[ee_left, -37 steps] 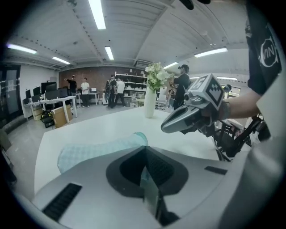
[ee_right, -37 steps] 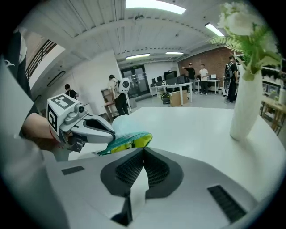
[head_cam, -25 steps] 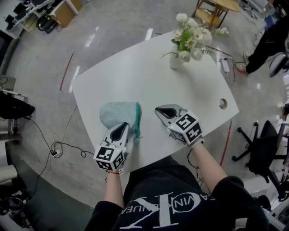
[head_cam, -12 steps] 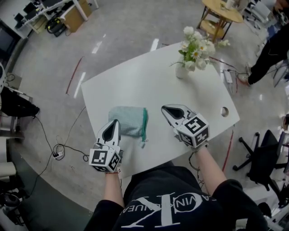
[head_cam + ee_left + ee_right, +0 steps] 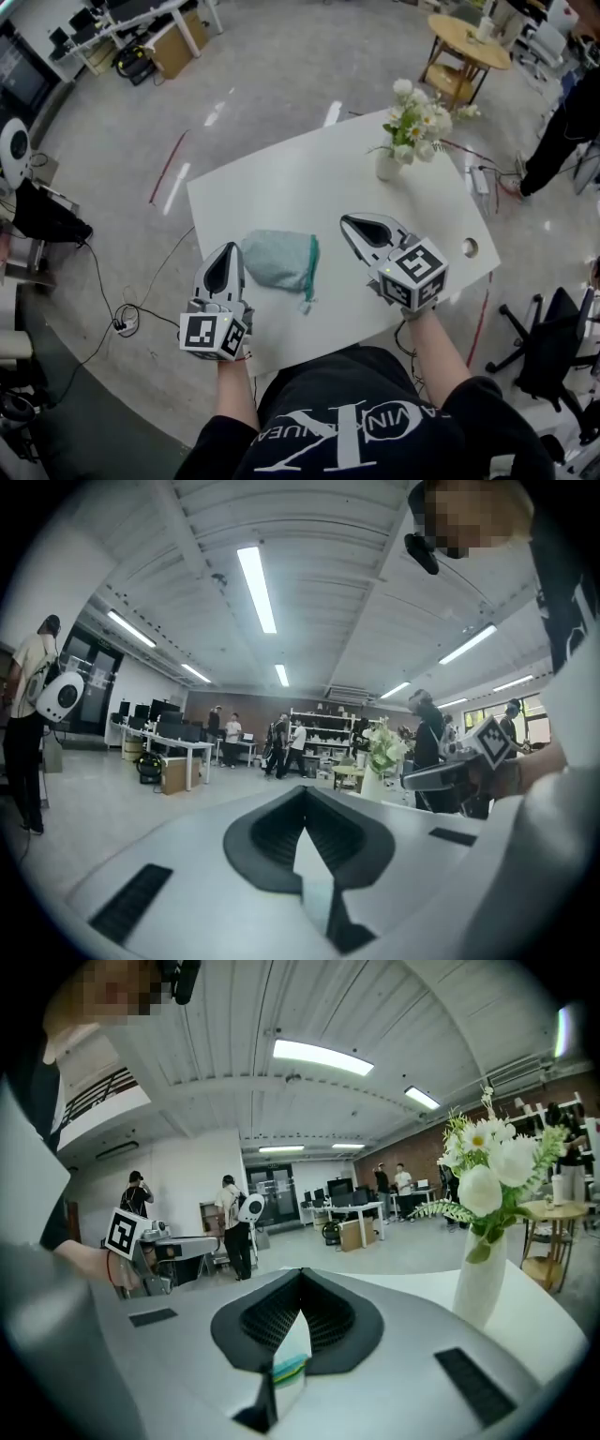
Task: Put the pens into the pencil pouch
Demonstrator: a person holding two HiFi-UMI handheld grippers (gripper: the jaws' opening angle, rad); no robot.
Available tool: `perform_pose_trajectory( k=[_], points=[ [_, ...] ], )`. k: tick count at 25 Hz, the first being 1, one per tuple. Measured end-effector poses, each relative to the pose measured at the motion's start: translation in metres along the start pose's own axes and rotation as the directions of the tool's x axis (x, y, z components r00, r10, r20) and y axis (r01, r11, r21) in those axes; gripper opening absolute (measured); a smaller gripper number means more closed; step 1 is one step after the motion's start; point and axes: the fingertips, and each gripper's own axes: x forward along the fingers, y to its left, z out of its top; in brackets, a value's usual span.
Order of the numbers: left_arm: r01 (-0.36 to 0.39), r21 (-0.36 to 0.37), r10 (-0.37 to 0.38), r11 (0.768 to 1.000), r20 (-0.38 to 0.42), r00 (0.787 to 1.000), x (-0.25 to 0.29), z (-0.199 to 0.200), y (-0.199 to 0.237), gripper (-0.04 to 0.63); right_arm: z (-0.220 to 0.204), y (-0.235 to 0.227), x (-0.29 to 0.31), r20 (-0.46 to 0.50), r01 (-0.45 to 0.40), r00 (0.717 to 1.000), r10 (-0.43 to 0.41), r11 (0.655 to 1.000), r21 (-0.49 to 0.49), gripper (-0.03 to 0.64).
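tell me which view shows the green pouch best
The head view: the whole pouch lies on the white table. The right gripper view shows only a green sliver low in the frame, perhaps the pouch's edge; the left gripper view shows none of it.

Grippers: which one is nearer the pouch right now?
The left gripper: in the head view its tip sits just beside the pouch's plain end, while the right gripper is farther off, beyond the green-edged end.
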Motion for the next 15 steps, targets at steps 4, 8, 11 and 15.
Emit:
perform_pose_trajectory(
  k=[4,8,11,15],
  points=[
    [-0.039,0.002,0.039,0.999,0.036,0.999,-0.006,0.014,0.009,0.003,0.017,0.000,-0.003,0.048,0.009,0.999,-0.009,1.000,-0.010,0.009],
    [-0.068,0.007,0.067,0.998,0.053,0.996,-0.013,0.023,0.017,0.003,0.032,0.000,-0.005,0.087,0.017,0.996,-0.015,1.000,-0.020,0.009],
    [-0.084,0.007,0.083,0.996,0.063,0.995,-0.018,0.029,0.022,0.003,0.040,0.001,-0.006,0.106,0.018,0.994,-0.015,1.000,-0.024,0.009],
    [-0.096,0.011,0.094,0.995,0.077,0.993,-0.020,0.033,0.024,0.003,0.046,0.001,-0.006,0.127,0.016,0.992,-0.013,1.000,-0.022,0.009]
  ],
)
